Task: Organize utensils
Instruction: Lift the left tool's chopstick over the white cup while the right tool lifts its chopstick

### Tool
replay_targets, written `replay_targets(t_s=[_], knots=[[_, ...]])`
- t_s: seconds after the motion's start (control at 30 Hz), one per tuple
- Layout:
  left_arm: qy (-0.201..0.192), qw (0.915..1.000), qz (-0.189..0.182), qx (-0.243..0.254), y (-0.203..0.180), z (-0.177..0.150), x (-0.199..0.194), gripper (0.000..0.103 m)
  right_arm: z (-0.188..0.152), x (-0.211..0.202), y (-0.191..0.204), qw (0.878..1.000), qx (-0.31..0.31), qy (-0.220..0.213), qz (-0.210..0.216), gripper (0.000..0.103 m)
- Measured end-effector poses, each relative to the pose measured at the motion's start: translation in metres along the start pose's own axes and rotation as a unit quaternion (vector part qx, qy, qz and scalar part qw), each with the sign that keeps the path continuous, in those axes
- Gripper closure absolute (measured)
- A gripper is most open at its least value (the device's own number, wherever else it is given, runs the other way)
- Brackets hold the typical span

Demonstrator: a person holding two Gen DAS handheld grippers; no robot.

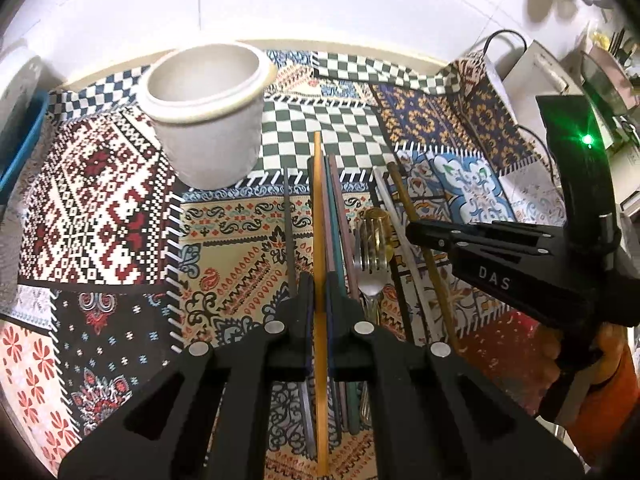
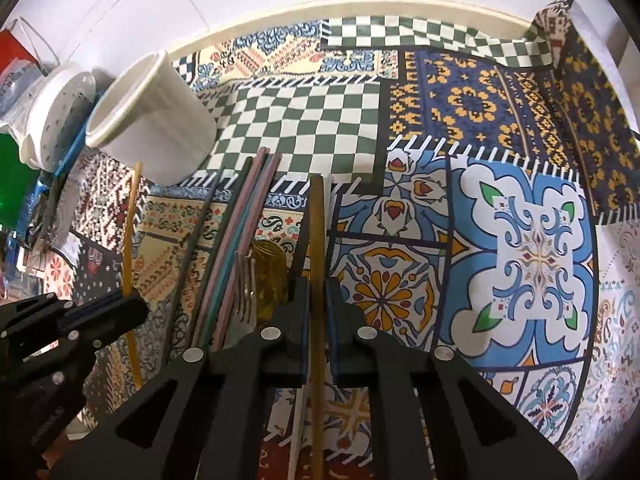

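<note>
Orange and slim, one chopstick is pinched tight between the jaws of the left gripper, its far end aimed at twelve o'clock. Over at three o'clock in the left wrist view, the right gripper has clamped down on a brownish-gold chopstick. Between them on the patchwork-print tablecloth lie pink and teal chopsticks, a dark grey chopstick, a white chopstick, a silver metal fork and a gold utensil. White round holder cup stands at eleven o'clock, empty as far as its inside shows.
</note>
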State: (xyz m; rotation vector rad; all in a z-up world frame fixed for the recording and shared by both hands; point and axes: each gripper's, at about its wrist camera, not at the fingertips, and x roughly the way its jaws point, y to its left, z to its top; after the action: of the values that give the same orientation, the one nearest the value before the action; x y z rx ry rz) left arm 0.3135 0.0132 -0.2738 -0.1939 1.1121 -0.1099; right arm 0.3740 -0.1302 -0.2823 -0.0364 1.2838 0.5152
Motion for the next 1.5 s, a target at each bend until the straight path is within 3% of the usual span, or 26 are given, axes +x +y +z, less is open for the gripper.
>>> replay_targets(t_s=[0.47,0.87,1.5], knots=[[-0.071,0.9973,0.004,-0.019,0.003,-0.011,-0.065,0.099,-0.015,-0.076,0.007,0.996,0.000,-0.093,0.004,0.096],[-0.144,0.9886,0.013,-0.043,0.011,-0.003,-0.122,0.099,-0.017,-0.129,0.031,0.983,-0.016,-0.180,0.027,0.096],[-0.265,0.9609,0.064,-0.048,0.038,0.071,-0.211,0.100,0.058,-0.184,0.102,0.945,-0.111,-0.291,0.098,0.096]])
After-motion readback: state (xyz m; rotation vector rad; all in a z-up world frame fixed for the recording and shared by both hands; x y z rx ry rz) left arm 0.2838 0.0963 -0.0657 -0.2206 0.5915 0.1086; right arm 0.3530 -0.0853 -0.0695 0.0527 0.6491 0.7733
